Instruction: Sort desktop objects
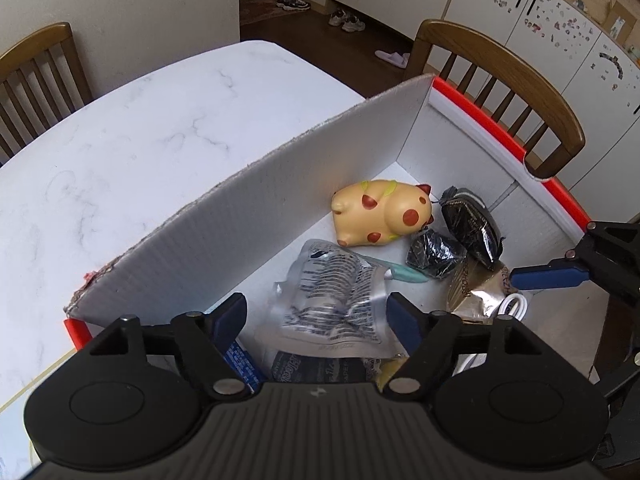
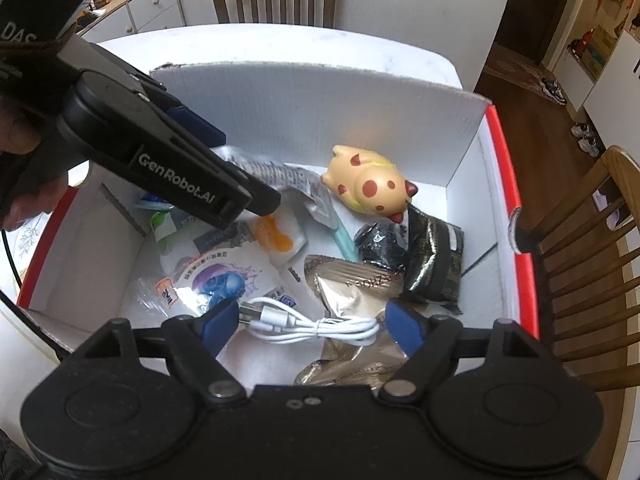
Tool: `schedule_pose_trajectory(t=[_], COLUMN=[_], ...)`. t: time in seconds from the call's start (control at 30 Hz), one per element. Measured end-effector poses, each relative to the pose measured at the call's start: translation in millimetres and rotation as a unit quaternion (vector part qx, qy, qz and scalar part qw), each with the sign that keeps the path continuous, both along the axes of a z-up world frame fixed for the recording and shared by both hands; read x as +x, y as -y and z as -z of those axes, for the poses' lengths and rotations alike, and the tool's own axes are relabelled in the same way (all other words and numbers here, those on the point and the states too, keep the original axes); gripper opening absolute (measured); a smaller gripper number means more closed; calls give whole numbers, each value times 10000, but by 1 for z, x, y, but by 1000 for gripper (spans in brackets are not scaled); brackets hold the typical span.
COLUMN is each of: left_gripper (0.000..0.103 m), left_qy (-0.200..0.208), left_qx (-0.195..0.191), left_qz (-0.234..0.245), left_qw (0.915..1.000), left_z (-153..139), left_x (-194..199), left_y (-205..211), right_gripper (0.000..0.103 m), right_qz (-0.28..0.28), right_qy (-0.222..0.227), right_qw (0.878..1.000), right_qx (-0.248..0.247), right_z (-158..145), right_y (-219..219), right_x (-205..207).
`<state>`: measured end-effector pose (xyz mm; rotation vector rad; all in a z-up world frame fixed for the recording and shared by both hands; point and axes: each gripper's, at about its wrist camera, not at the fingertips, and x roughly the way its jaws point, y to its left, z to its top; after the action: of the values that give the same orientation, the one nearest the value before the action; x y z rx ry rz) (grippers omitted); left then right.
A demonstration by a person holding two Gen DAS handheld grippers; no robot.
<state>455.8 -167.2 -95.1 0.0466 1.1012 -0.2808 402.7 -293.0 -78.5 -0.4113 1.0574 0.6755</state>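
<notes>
While a coiled white cable (image 2: pixel 316 326) lies on the box (image 2: pixel 496 152) floor among packets, the right gripper (image 2: pixel 314 322) hovers spread around it; closing squarely should lift it. Left gripper (image 1: pixel 316 318) hangs open nearby.

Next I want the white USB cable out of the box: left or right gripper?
Right. The right gripper is open with the white cable lying directly between its fingers. The left gripper hangs open over the clear printed pouch, farther from it.

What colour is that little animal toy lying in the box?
The animal toy is pale yellow with reddish-brown spots; it shows best in the right wrist view.
</notes>
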Motion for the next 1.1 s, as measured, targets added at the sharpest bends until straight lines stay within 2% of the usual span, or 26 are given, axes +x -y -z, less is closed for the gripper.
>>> schedule_pose_trajectory(t=[0.27, 0.57, 0.77, 1.1], left_gripper=[82, 82, 82, 82], left_qy=[105, 358, 764, 984], left_qx=[6, 62, 53, -46], left_qz=[-61, -165, -319, -345], left_qw=[9999, 9992, 9966, 9945], left_z=[-9, -30, -53, -83], left_x=[-6, -24, -46, -87], left_y=[-4, -7, -10, -13], right_gripper=[81, 81, 81, 81], right_qz=[17, 100, 143, 200], right_qy=[215, 403, 526, 819], right_qw=[9997, 9988, 9977, 9940], right_qx=[73, 248, 412, 691], right_z=[-15, -34, -49, -71], right_y=[8, 15, 18, 19], right_x=[-6, -17, -29, -54])
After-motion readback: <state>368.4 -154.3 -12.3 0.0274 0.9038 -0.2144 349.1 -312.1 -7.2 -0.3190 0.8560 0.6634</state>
